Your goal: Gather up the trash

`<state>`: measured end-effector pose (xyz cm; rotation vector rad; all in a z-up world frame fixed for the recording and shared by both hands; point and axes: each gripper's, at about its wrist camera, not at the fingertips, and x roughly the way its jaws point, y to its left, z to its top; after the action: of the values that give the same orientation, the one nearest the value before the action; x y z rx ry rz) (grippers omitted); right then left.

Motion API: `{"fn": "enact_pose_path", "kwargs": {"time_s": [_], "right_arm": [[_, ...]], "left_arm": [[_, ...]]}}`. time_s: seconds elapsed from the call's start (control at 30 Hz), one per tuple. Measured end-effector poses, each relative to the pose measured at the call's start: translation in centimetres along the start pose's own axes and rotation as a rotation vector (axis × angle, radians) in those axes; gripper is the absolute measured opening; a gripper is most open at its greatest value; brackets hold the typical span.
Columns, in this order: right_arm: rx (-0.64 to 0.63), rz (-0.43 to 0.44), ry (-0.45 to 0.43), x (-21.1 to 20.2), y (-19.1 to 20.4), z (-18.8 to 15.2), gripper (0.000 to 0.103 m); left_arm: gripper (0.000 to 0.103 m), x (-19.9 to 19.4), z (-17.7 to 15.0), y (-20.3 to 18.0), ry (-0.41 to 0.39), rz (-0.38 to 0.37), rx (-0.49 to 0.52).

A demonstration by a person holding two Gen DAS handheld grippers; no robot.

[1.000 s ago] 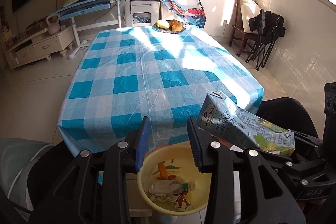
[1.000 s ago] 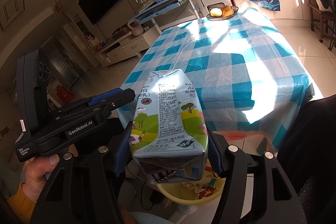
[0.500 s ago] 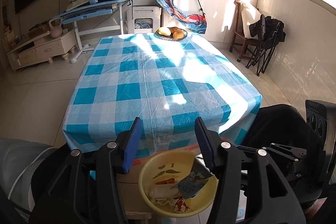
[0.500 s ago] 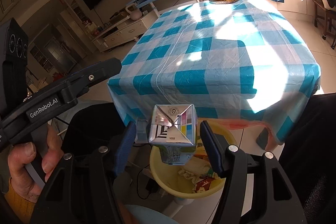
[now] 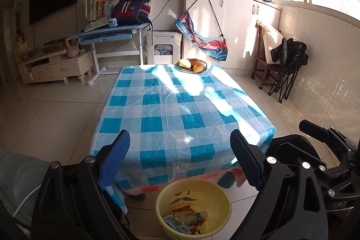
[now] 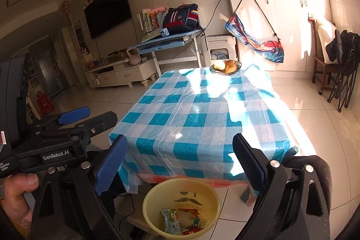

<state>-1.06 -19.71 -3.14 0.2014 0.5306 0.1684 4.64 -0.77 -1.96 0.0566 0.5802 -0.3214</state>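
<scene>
Left gripper (image 5: 180, 150) fills the lower part of its own view, jaws apart and opening wider, nothing between the blue pads. Right gripper (image 6: 180, 154) likewise low in its view, jaws spread and opening, nothing held.

Yellow basin (image 5: 193, 209) sits at bottom centre of the left view, on the floor in front of the table's near edge. Inside it: the milk carton (image 6: 169, 220), lying among wrappers and a crumpled plastic bottle (image 5: 191, 216). A moustache print shows on the basin's inner wall.

Table under a blue-and-white checked cloth (image 5: 175, 109) takes the middle of both views, top bare apart from a bowl of bread and fruit (image 5: 191, 65) at its far edge, upper centre. Strong sun falls across the right side of the cloth.

In the right view, the left gripper appears at left edge, a person's hand (image 6: 16, 197) around its handle at lower left. Black chair back (image 6: 315, 183) at lower right.
</scene>
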Motion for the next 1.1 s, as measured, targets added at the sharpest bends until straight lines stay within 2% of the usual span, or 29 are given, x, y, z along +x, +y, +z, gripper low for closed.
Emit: {"fn": "enact_pose_path", "kwargs": {"time_s": [0.1,0.27,0.6,1.1], "right_arm": [[-0.034,-0.072,-0.057,-2.0,0.9,1.1,0.095],[-0.07,-0.15,-0.108,-4.3,2.0,1.8,0.095],[-0.083,-0.175,-0.197,-6.4,2.7,2.1,0.095],[-0.061,-0.186,-0.205,-6.2,2.3,1.8,0.095]], "left_arm": [[0.096,-1.7,0.6,0.0,-0.044,0.023,-0.015],[0.096,-4.0,1.4,-0.2,-0.088,0.045,-0.029],[0.096,-7.4,2.4,-1.3,-0.164,0.117,-0.024],[0.096,-9.0,3.0,-2.1,-0.197,0.169,-0.004]]}}
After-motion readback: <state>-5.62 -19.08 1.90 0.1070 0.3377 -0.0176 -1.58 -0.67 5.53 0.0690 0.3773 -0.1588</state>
